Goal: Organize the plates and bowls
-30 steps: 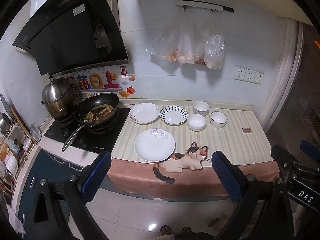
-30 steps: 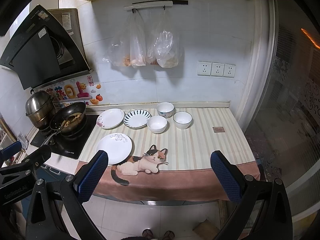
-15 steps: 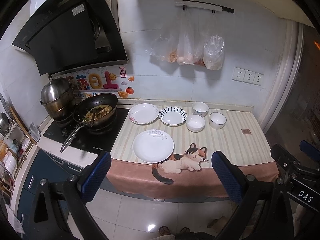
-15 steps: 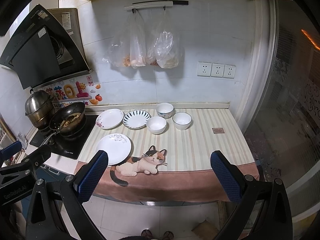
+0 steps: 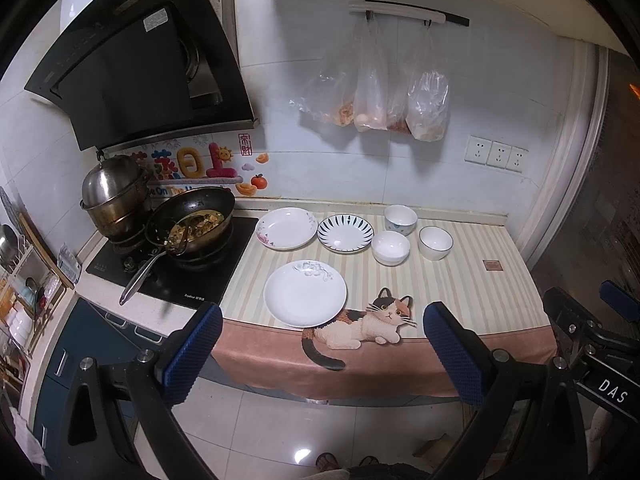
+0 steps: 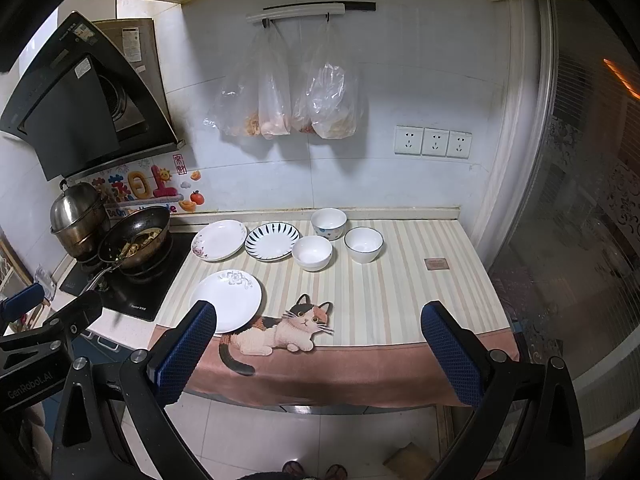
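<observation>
We have three plates and three bowls set out on the striped tabletop (image 5: 460, 280), all well ahead of us and none touched. Largest is the plain white plate (image 5: 305, 293) with a grey flower at its far edge, alone near the front, just beside the printed cat (image 5: 360, 326). Behind it sit the pink-flowered plate (image 5: 286, 228) and the blue-striped plate (image 5: 345, 233), side by side and nearly touching. Then the bowls: a plain white bowl (image 5: 390, 247) in front, a dark-rimmed bowl (image 5: 435, 242) to its right, a blue-marked bowl (image 5: 400, 219) at the back.

We judge them all glazed ceramic: stiff, brittle, slick and fairly heavy for their size. A plate lies flat, so we take it at the rim, one finger above and one under the lip; the front plate's near edge by the cloth border looks easiest. A bowl we pinch across its wall at the rim, and we set each down gently when stacking.

The left gripper (image 5: 322, 350) and right gripper (image 6: 318, 348) both hang short of the tabletop with jaws spread wide, holding nothing.

The left view shows more of the stove side, a wok (image 5: 191, 220) with food and a steel pot (image 5: 113, 192); the right view shows the bare right end of the tabletop and the glass door (image 6: 580, 240) more fully
</observation>
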Demonstrator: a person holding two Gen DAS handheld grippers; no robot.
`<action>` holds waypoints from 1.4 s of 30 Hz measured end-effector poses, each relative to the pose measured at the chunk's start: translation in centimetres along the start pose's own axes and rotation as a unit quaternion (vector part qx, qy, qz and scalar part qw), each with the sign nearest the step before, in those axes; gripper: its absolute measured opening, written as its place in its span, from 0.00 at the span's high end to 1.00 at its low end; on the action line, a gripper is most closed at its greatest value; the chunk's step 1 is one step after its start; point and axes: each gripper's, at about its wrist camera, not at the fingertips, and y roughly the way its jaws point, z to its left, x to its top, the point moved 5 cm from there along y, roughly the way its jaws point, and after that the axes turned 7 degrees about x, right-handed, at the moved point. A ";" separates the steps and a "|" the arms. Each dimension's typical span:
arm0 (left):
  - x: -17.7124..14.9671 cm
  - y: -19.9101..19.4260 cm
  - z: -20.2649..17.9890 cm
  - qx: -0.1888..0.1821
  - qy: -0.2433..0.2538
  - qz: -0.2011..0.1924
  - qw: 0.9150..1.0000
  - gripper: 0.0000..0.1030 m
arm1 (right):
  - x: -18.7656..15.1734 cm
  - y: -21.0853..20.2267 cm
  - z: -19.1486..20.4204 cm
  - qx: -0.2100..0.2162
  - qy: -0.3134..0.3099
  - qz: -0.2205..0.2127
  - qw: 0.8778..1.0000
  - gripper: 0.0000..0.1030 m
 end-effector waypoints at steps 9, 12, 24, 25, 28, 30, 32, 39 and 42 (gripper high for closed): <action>0.3 0.0 -0.2 -0.001 0.001 -0.001 1.000 0.00 | 0.3 0.0 -0.2 0.001 0.001 0.000 1.000 0.00; 0.4 0.0 -0.3 -0.001 0.000 0.000 1.000 0.00 | 0.7 0.0 -0.3 0.001 0.001 -0.002 1.000 0.00; 0.4 0.0 -0.4 -0.001 0.000 -0.001 1.000 0.00 | 1.3 0.1 -0.9 0.000 0.000 -0.005 1.000 0.00; 0.5 0.1 -0.4 -0.001 0.000 -0.001 1.000 0.00 | 1.3 0.1 -1.0 0.000 0.000 -0.005 1.000 0.00; 1.0 0.2 -0.9 -0.001 -0.002 0.000 1.000 0.00 | 1.4 0.1 -1.0 0.000 0.000 -0.006 1.000 0.00; 0.9 0.2 -0.9 -0.001 -0.001 0.000 1.000 0.00 | 1.2 0.0 -1.0 0.000 0.000 -0.006 1.000 0.00; 0.9 0.2 -0.9 -0.001 -0.002 0.000 1.000 0.00 | 1.2 0.0 -1.0 0.000 0.000 -0.006 1.000 0.00; 0.8 0.2 -0.8 -0.001 -0.001 0.000 1.000 0.00 | 1.4 -0.2 -1.0 -0.001 0.000 -0.008 1.000 0.00; 1.3 0.1 -1.1 -0.002 -0.001 0.000 1.000 0.00 | 1.5 -0.2 -1.1 -0.001 0.000 -0.008 1.000 0.00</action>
